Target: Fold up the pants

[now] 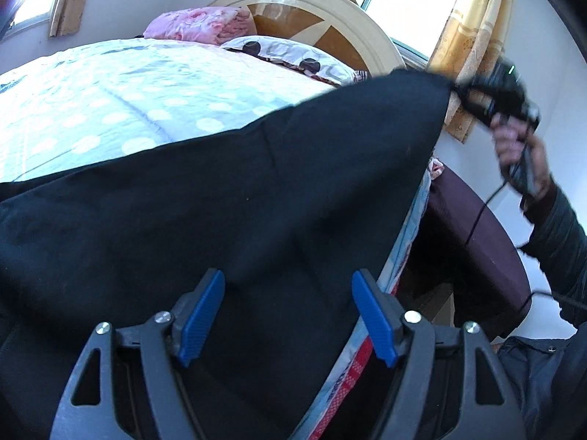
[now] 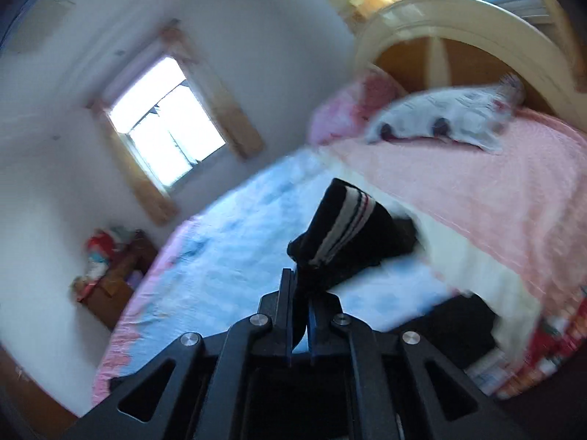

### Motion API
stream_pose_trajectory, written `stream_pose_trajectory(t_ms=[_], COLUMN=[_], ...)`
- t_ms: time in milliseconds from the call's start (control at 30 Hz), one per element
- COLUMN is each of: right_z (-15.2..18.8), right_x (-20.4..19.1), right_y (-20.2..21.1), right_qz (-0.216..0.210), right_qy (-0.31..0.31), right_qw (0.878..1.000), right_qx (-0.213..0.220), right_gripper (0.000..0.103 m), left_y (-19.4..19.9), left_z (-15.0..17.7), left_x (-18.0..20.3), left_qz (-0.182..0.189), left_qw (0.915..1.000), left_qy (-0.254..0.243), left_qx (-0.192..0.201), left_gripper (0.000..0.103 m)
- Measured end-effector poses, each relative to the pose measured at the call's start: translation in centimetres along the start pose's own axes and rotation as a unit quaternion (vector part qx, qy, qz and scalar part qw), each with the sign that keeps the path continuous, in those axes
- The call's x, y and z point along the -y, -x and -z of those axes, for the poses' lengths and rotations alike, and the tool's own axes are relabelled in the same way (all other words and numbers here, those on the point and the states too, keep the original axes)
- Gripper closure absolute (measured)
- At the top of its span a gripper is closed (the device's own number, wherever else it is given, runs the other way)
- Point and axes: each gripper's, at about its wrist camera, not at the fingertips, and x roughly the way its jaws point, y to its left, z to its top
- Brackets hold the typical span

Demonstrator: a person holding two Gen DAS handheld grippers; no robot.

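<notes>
The black pants point(image 1: 227, 212) lie across the near side of the bed, with one end pulled up and to the right. My left gripper point(image 1: 288, 286) is open, its blue pads point(image 1: 205, 315) hovering just over the black cloth. My right gripper point(image 1: 456, 90) is seen at the far right, held in a hand, shut on the raised end of the pants. In the right wrist view my right gripper point(image 2: 301, 286) is shut on a bunched black end with white and red stripes point(image 2: 345, 220), held above the bed.
The bed point(image 1: 110, 110) has a light blue dotted cover, a pink blanket point(image 2: 477, 190), a spotted pillow point(image 1: 293, 55) and a curved cream headboard point(image 1: 330, 11). A dark chair point(image 1: 477, 227) stands beside the bed. Curtained windows point(image 2: 165, 128) are behind.
</notes>
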Motion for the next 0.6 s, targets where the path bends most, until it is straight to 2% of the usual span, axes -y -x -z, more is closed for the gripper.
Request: stream_pose_trajectory(t_ms=[167,300,400,433,500,600], right_z=[4.7,5.9,5.3,4.9,3.9,2.4], right_x=[7.3,9.4,10.1,9.9,9.6,9.1], right_y=[-1.0,-0.5,0.6,1.4,2.6,3.2], right_qz=[0.063,0.092,0.108,0.134,0.166,0.218], right_qy=[-0.085,-0.11,-0.12,-0.106,-0.087,-0.056], right_qw=[0.993,0.987,0.985,0.984,0.982,0.974], right_qx=[-0.06,-0.077,-0.067,-0.056,-0.038,-0.025], right_gripper=[0.097,0.096,0.088,0.088,0.071,0.066], left_y=[0.1,0.0,0.1,0.2,0.0,0.2], left_z=[0.0,-0.1,-0.2,-0.1,-0.3,-0.5], left_x=[0.0,0.1,0.1,0.0,0.0,0.1], left_qz=[-0.002,-0.002,-0.002,-0.001,-0.001,0.001], left_qw=[0.9999,0.9998,0.9998,0.9998,0.9999,0.9999], left_qy=[-0.013,-0.017,-0.016,-0.015,-0.01,-0.002], left_qx=[-0.007,-0.013,-0.014,-0.013,-0.012,-0.012], left_gripper=[0.028,0.028,0.028,0.028,0.028,0.028])
